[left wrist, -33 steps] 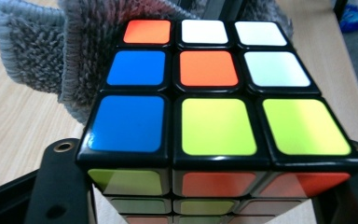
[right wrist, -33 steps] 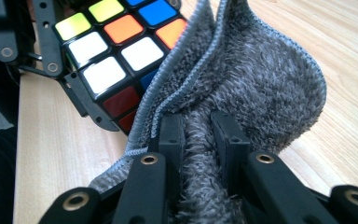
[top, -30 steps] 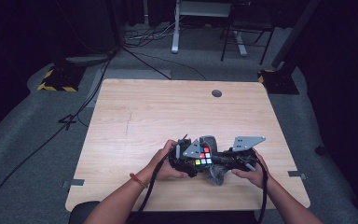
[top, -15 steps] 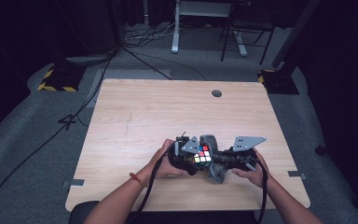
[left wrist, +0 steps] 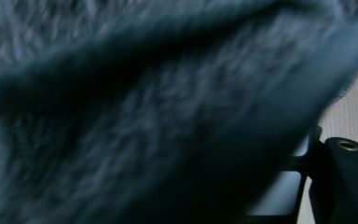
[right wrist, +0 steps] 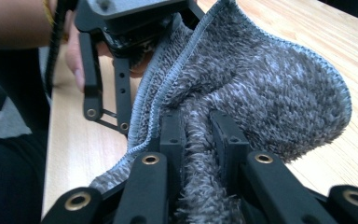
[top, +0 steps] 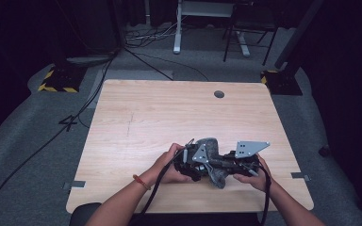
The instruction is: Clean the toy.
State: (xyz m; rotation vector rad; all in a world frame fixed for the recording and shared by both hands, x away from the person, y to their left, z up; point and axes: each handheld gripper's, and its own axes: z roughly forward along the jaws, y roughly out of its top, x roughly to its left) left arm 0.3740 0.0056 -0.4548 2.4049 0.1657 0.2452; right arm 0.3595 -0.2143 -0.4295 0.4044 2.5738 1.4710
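A grey fluffy cloth (top: 213,160) is draped between my two grippers near the table's front edge. My right gripper (top: 220,168) is shut on a fold of the cloth (right wrist: 270,93), its jaws pinching the pile. My left gripper (top: 194,165) faces it from the left, with the cloth (left wrist: 144,116) hanging right over its camera. At the lower right of the left gripper view, white squares of a Rubik's cube (left wrist: 272,200) show against one black jaw. The cloth hides the rest of the cube. In the right gripper view the left gripper's black linkage (right wrist: 107,93) stands behind the cloth's stitched edge.
The wooden table (top: 169,113) has a round cable hole (top: 219,94) at the back right. Cables trail from both grippers toward the person. Beyond the table are grey carpet, floor cables and black stands with yellow-striped bases (top: 56,82).
The cloth has come up and over the Rubik's cube, whose coloured face showed between the grippers before. Both hands have stayed in about the same place.
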